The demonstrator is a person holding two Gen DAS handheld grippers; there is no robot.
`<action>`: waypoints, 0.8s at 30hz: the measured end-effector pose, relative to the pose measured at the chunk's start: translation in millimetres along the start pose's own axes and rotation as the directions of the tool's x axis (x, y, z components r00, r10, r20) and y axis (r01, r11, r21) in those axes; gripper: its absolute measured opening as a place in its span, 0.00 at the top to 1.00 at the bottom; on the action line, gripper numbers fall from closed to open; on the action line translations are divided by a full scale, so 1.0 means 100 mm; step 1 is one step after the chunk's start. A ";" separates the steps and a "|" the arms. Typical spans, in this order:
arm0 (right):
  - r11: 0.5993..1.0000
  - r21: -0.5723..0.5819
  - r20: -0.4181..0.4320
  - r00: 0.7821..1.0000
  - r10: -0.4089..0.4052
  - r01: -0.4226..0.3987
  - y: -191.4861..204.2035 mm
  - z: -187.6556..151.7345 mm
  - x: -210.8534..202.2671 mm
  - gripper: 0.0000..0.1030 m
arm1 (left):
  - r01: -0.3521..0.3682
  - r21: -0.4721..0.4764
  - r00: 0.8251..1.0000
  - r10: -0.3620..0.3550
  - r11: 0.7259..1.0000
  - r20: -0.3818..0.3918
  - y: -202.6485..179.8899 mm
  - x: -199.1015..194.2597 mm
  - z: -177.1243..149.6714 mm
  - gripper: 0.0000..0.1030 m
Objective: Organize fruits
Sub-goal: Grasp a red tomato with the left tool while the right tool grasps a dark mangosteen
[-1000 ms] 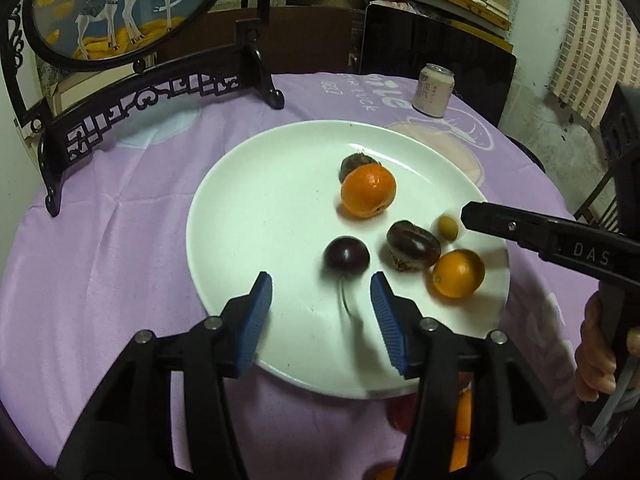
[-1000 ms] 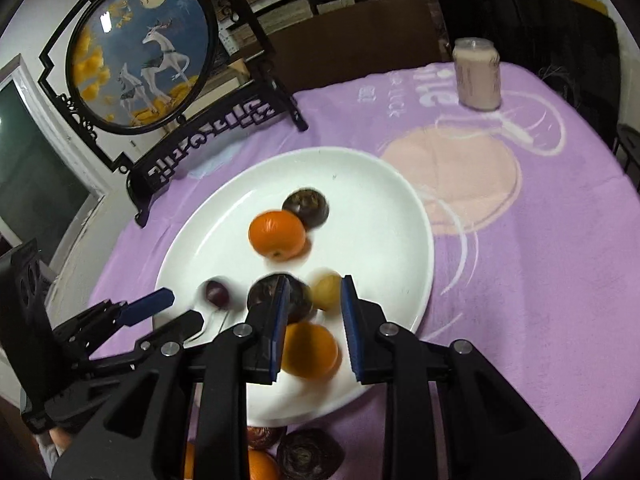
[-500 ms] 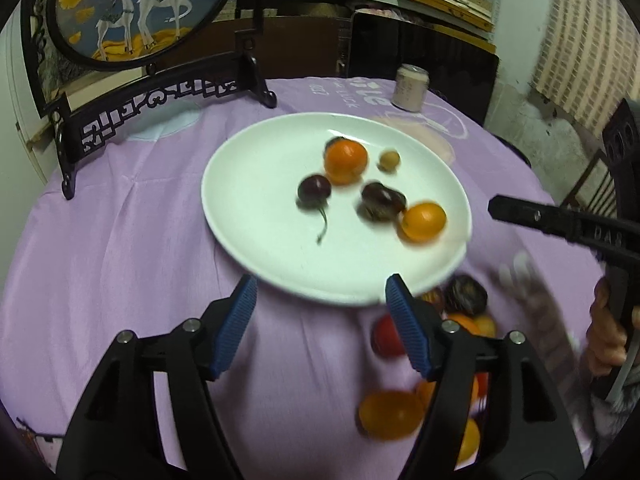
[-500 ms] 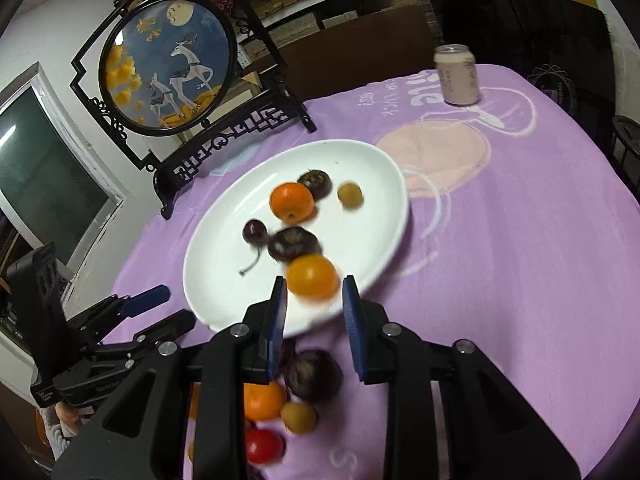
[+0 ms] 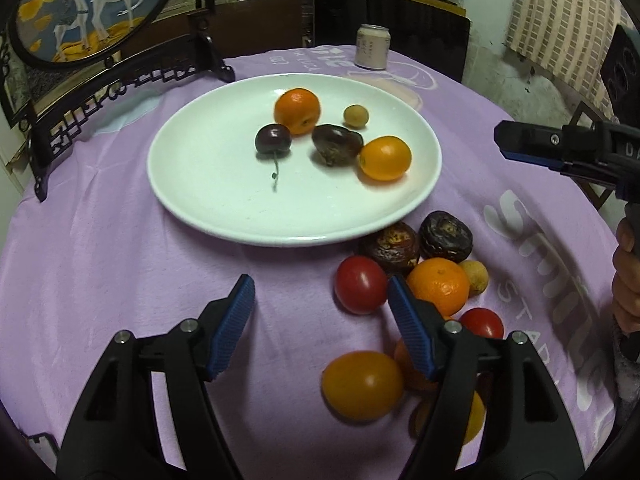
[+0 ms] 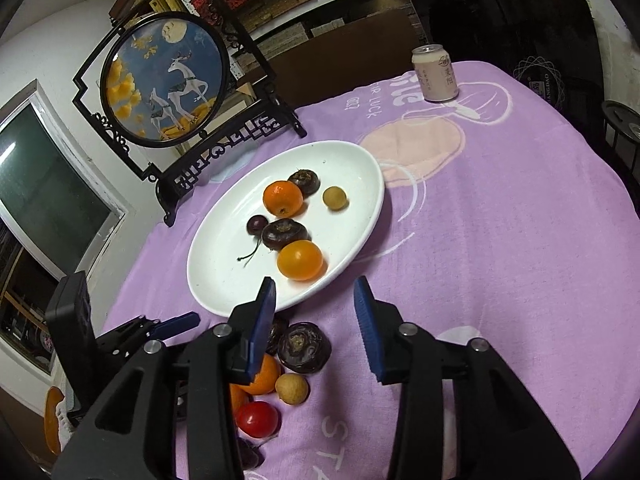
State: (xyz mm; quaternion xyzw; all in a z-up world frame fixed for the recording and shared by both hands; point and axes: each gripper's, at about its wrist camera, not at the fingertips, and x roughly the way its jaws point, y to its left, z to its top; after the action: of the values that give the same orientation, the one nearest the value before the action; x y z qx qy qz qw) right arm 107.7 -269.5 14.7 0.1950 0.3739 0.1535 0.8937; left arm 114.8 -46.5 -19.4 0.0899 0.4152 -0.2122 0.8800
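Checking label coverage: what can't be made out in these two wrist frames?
- Loose fruit pile: left wrist view, nearest pieces hidden behind the left gripper finger; count unclear.
- Same pile, right wrist view: right gripper covers part.
- Can print: too small to read.

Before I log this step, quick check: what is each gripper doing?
Left gripper: open, holding nothing.
Right gripper: open, holding nothing.

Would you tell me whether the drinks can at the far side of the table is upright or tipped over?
Upright. The can stands on its base on the purple cloth, its top rim facing up in both views.
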 end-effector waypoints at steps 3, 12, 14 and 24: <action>1.000 -0.015 -0.001 1.000 -0.005 0.005 0.03 -0.01 0.00 0.60 | 0.001 0.019 1.000 -0.001 1.000 0.002 -0.04 0.05 0.02 0.31; 1.000 -0.008 -0.001 1.000 0.003 -0.003 0.00 -0.01 -0.01 0.60 | -0.073 -0.074 0.997 0.075 0.995 0.024 0.33 -0.22 -0.09 0.31; 1.000 -0.008 -0.003 1.000 0.011 -0.011 0.01 -0.01 -0.01 0.60 | -0.034 -0.106 0.999 0.038 0.994 0.039 0.39 -0.27 -0.10 0.31; 1.000 -0.030 -0.010 1.000 0.010 -0.010 0.07 -0.04 0.00 0.60 | 0.001 -0.061 1.000 -0.002 0.998 -0.016 0.23 -0.07 -0.11 0.59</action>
State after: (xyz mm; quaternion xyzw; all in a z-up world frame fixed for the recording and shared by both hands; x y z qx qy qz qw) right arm 103.5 -262.2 15.6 0.1829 0.3751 0.1645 0.8938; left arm 113.3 -20.0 -21.1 0.0642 0.4288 -0.1994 0.8788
